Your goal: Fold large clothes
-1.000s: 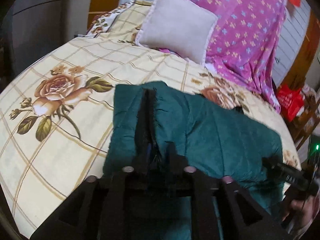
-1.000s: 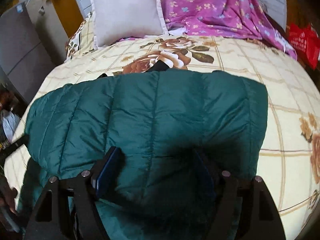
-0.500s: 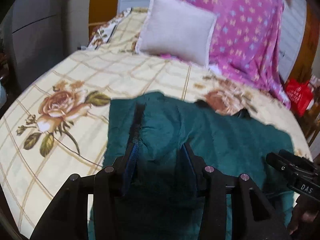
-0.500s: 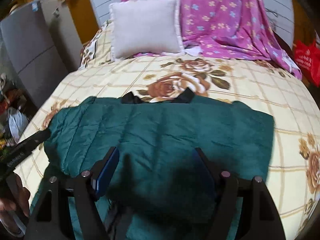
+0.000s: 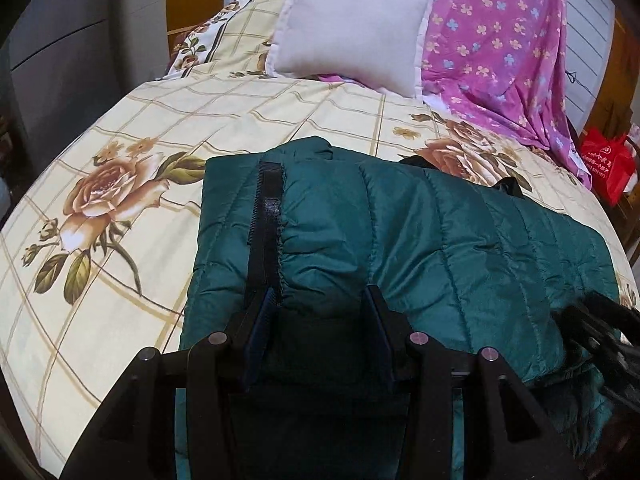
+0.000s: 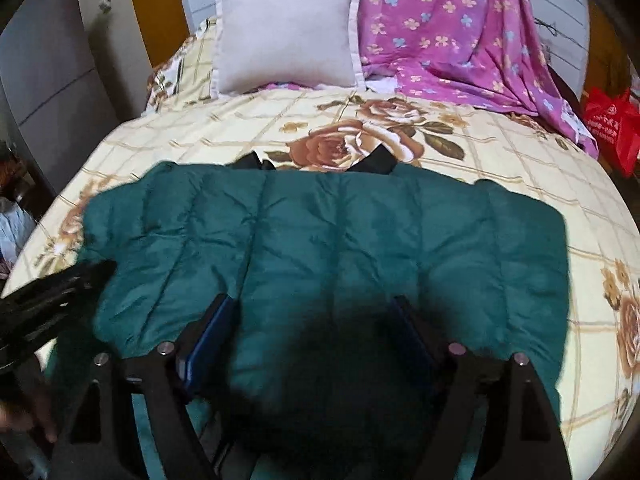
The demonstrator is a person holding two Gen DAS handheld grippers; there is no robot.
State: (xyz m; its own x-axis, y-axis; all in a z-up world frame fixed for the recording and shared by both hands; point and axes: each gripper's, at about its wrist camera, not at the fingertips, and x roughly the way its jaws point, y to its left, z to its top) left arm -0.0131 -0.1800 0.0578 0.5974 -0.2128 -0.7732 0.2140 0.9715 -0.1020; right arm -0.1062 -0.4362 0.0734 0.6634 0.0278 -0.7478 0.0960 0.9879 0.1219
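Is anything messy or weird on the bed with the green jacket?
A little. Two black bits poke out from under the green jacket's far edge, so the fold isn't tidy. A black zipper strip shows along its left side. The purple flowered sheet is draped loosely behind the pillow.

jacket (image 6: pixel 320 248): 1 | pillow (image 6: pixel 284 32): 1 | claws: 2 | red bag (image 6: pixel 612 128): 1

Jacket (image 6: pixel 328 248) lies on the bed (image 6: pixel 500 152), near its front edge. Behind the jacket: pillow (image 6: pixel 284 32). Right of pillow: draped sheet (image 6: pixel 448 28). Bag (image 6: pixel 610 124) beyond the bed's right side.
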